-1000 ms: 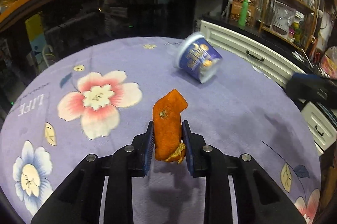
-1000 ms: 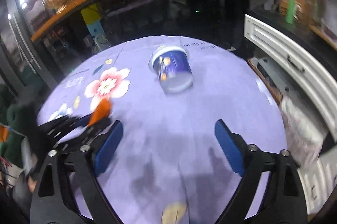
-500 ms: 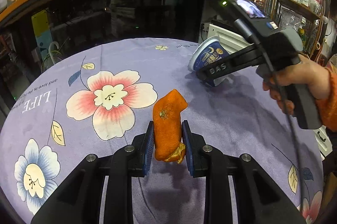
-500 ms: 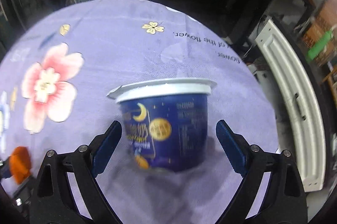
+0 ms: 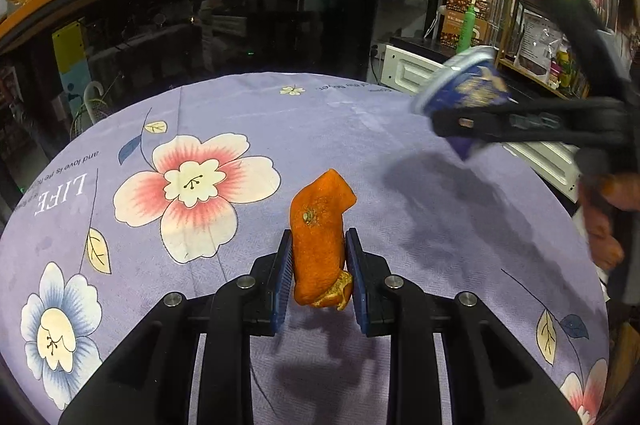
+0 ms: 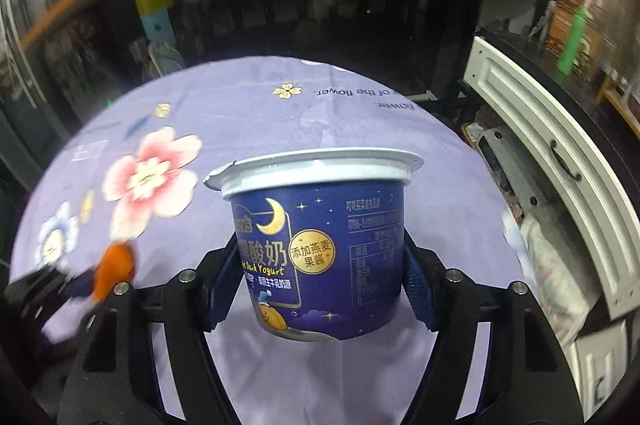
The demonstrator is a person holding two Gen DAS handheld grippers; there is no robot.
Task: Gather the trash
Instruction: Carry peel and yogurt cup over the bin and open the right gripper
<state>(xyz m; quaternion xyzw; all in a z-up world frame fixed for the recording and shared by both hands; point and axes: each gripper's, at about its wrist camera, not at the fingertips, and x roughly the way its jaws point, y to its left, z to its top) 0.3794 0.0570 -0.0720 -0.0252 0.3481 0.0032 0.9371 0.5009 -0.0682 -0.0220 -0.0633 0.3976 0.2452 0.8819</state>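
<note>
Right now the left hand-held gripper (image 5: 317, 275) is clamped on a piece of orange peel (image 5: 320, 239), its blue pads pressed against both sides, the peel standing upright and lifted clear of the counter (image 5: 248, 113) so that its shadow falls on the purple flowered cloth below, near the counter's near edge

Over toward the counter's right edge, the right hand-held gripper (image 6: 320, 277) has a dark blue yogurt cup (image 6: 320, 245) between its fingers; the jaws are closing and both blue pads already sit against the cup's sides. The cup stands upright in that grip, white rim on top with the foil lid gone and a torn tab at the left of the rim. From the left wrist view the same cup (image 5: 466, 105) appears blurred and raised off the cloth, with a shadow beneath it, and a person's hand (image 5: 604, 221) grips the handle at the far right. A white cabinet (image 6: 560, 161) stands beyond the counter's right edge
</note>
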